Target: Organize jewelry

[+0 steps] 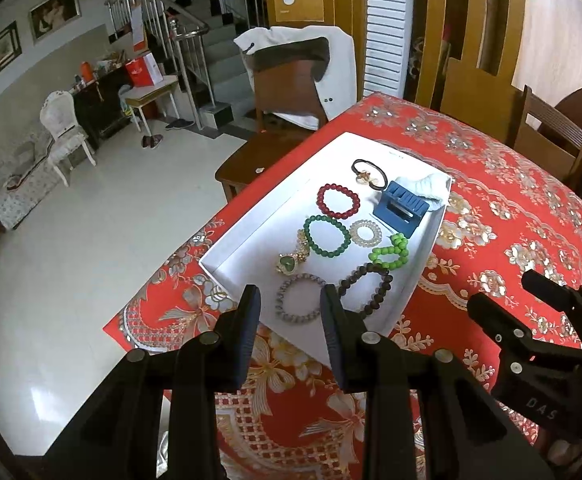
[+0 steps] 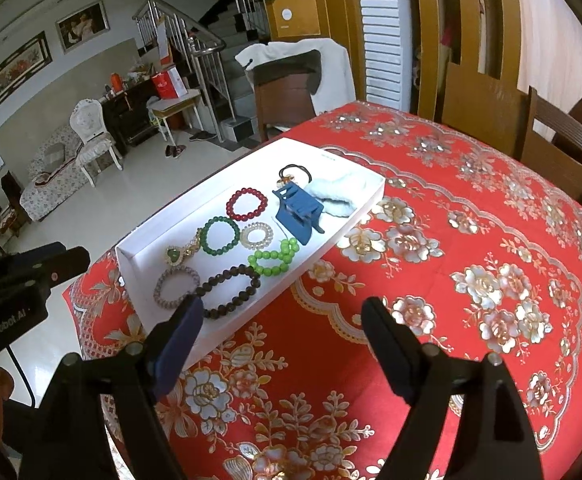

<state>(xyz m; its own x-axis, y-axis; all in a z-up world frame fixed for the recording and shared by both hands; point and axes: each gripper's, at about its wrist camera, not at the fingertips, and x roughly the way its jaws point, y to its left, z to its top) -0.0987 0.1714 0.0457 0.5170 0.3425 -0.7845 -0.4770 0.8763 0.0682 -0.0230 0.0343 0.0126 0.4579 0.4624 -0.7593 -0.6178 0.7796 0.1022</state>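
Showing the white tray (image 1: 251, 236) on the red floral tablecloth (image 2: 431, 280), with all visible jewelry already laid inside it and both grippers held empty above the near end. The left gripper (image 1: 289, 312) is seen with its jaws partly apart and nothing between them; framed in the gap just beyond the tips is the grey spiral band (image 1: 301, 299), and just outside the right-hand jaw lies the dark bead bracelet (image 1: 367, 289). The right gripper (image 2: 282, 320) is held with its jaws wide apart and empty, the left-hand jaw overlapping the tray's near edge and the right-hand jaw over bare cloth. Farther ahead of the left jaws are placed the green bracelet (image 1: 327, 237), the red bracelet (image 1: 338, 200), the clear coil tie (image 1: 366, 232), the lime bead bracelet (image 1: 391, 253), the jade pendant (image 1: 289, 264), the blue hair claw (image 1: 401, 206) and the black hair tie (image 1: 367, 172). Since the pieces are packed closely, a neighbouring piece is likely to be snagged or dragged if either gripper is closed carelessly; the light tray could be tipped or pushed toward the table edge, which lies close beside it, should a jaw be pressed on its rim; round beads may be squeezed out of a shallow pinch
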